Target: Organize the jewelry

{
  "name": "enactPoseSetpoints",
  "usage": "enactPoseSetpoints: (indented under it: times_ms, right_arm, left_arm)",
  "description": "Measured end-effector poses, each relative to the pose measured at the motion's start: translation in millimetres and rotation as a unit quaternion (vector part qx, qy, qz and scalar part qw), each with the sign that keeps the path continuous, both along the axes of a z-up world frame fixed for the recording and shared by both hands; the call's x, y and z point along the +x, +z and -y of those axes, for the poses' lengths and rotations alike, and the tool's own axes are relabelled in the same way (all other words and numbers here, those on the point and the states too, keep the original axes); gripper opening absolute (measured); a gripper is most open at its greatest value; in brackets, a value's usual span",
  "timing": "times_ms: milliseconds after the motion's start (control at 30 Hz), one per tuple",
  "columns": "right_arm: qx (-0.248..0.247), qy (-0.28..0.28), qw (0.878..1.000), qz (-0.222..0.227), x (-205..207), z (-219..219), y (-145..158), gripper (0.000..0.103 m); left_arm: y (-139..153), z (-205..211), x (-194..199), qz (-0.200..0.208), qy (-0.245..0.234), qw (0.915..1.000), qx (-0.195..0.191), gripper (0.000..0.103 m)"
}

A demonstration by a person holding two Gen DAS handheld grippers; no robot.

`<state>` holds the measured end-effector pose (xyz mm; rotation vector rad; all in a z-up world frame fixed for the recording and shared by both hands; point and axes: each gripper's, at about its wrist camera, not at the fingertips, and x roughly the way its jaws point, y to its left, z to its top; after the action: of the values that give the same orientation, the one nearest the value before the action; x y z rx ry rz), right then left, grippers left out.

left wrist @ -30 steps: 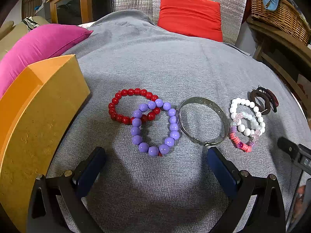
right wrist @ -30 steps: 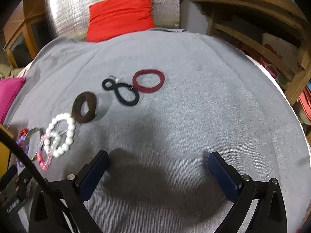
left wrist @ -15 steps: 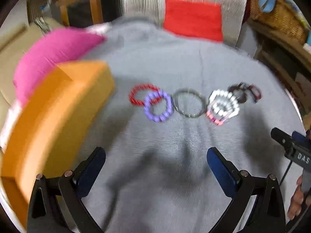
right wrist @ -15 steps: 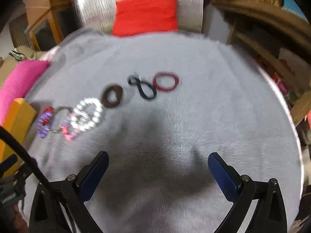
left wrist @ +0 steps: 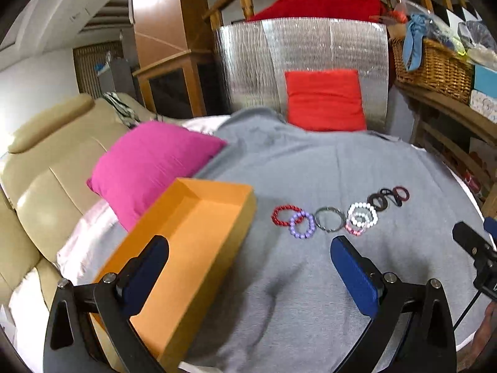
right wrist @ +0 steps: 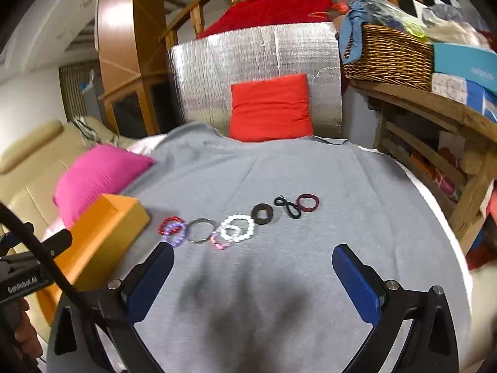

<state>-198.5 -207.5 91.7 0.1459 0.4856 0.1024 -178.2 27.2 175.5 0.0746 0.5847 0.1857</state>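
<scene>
A row of jewelry lies on the grey cloth (left wrist: 310, 279): a red bead bracelet (left wrist: 284, 214), a purple bead bracelet (left wrist: 301, 225), a metal bangle (left wrist: 329, 219), a white bead bracelet (left wrist: 362, 214), a pink bracelet (left wrist: 352, 229), and dark rings (left wrist: 388, 199). The same row shows in the right wrist view, from the purple bracelet (right wrist: 174, 233) to the maroon ring (right wrist: 308, 202). An open orange box (left wrist: 189, 248) stands left of the row. My left gripper (left wrist: 248, 276) is open and empty, well back from the row. My right gripper (right wrist: 253, 283) is open and empty, also held back.
A pink cushion (left wrist: 152, 161) lies behind the orange box, and a beige sofa (left wrist: 40, 161) is at the left. A red cushion (left wrist: 324, 99) leans on a silver panel. A wicker basket (left wrist: 431, 62) sits on a wooden shelf at the right.
Both grippers have pulled back and up from the jewelry row, which now looks smaller and farther. The orange box's inside has come into the left view. Both grippers stay open.
</scene>
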Motion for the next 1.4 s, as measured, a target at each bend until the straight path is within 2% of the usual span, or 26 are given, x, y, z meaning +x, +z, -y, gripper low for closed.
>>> enactPoseSetpoints:
  times_ms: [200,300,433,1400]
  right_arm:
    - [0.015,-0.021,0.999,0.025,-11,-1,3,0.103]
    - [0.004,-0.039,0.999,0.037,-12,-4,2,0.103]
    - [0.003,-0.026,0.999,0.026,-5,-8,-3,0.103]
    - [0.011,-0.020,1.000,0.019,1,-6,-8,0.103]
  left_arm:
    - [20,-10,-16,0.022,0.001,0.9998,-0.003,0.103]
    - [24,-13,-21,0.032,0.003,0.9995,-0.003,0.103]
    - [26,-16,-22,0.040,0.008,0.9992,-0.002,0.103]
    - [13,-5,-8,0.026,0.010,0.9995,0.012,0.103]
